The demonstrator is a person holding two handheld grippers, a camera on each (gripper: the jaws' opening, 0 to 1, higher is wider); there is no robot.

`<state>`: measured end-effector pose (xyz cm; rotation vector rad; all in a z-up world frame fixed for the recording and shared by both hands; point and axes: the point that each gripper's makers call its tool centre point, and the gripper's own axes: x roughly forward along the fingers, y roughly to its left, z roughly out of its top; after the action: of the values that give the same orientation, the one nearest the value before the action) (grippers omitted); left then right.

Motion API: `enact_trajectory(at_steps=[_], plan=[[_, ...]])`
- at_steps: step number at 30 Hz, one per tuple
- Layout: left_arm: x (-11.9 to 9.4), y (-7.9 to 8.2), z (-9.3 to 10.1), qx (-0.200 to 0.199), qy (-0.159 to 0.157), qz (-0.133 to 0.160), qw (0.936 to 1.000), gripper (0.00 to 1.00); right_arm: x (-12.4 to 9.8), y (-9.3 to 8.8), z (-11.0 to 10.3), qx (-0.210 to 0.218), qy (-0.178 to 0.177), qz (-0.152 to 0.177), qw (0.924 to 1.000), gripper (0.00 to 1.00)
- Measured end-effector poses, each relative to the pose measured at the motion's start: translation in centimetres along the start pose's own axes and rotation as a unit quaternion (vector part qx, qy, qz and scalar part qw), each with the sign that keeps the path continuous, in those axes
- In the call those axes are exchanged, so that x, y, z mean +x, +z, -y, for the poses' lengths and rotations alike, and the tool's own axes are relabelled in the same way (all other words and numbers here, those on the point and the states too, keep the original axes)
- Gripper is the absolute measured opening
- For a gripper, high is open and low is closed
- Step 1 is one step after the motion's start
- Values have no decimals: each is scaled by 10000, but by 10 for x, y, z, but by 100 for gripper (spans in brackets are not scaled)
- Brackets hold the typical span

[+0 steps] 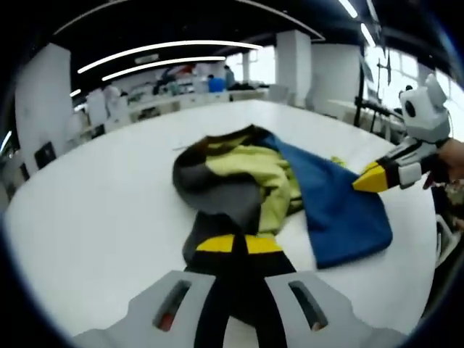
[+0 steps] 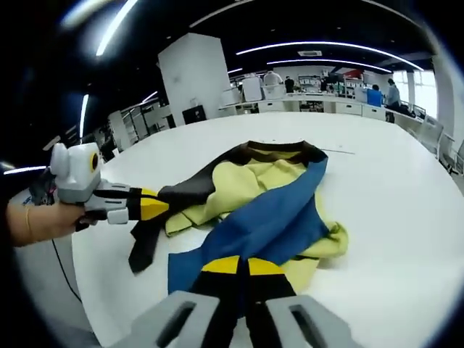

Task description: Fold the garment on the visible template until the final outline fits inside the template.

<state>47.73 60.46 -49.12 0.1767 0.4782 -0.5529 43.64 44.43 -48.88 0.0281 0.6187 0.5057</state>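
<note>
1. Progress: the garment is seen bunched in a loose heap near the middle of the white table; black, yellow and blue panels are overlapped and twisted; no neat fold is shown yet; no template outline can be made out on the table in either view, so fit cannot be judged; the task is judged early, with spreading and all folds left to be done.
2. Garment position: in the right gripper view the garment is seen well in from the table edges, with a black strip trailing toward the near-left edge and the blue panel lying toward the near edge.
3. Left gripper: the jaws are seen together, clamped on the black part of the garment at its near end; the same gripper is seen in the right gripper view, pinching the black edge on the garment's left side.
4. Right gripper: the jaws are seen together, clamped on the near edge of the blue panel; it is seen in the left gripper view at the blue panel's right edge, touching the cloth.
</note>
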Motion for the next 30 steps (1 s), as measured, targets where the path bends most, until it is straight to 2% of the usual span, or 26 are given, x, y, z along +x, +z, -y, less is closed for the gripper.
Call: enact_trajectory(at_steps=[7,12,15,19,25,30], plan=[[-6,17,-9,171,125,141,9997,0,-16,24,14,-408,-192,164,9988,0],[-10,25,-27,99,303,189,9993,0,-26,44,35,-421,-336,261,9982,0],[-12,28,-39,-4,420,213,9989,0,-31,51,50,-341,-504,183,9980,0],[-12,29,-62,-77,608,194,9979,0,-37,68,73,-249,-637,285,9972,0],[-12,30,-87,-152,808,172,9965,0,-41,78,107,-222,-926,196,9953,0],[-6,24,-108,-242,955,44,9951,0,-45,83,136,-74,-1129,161,9935,0]])
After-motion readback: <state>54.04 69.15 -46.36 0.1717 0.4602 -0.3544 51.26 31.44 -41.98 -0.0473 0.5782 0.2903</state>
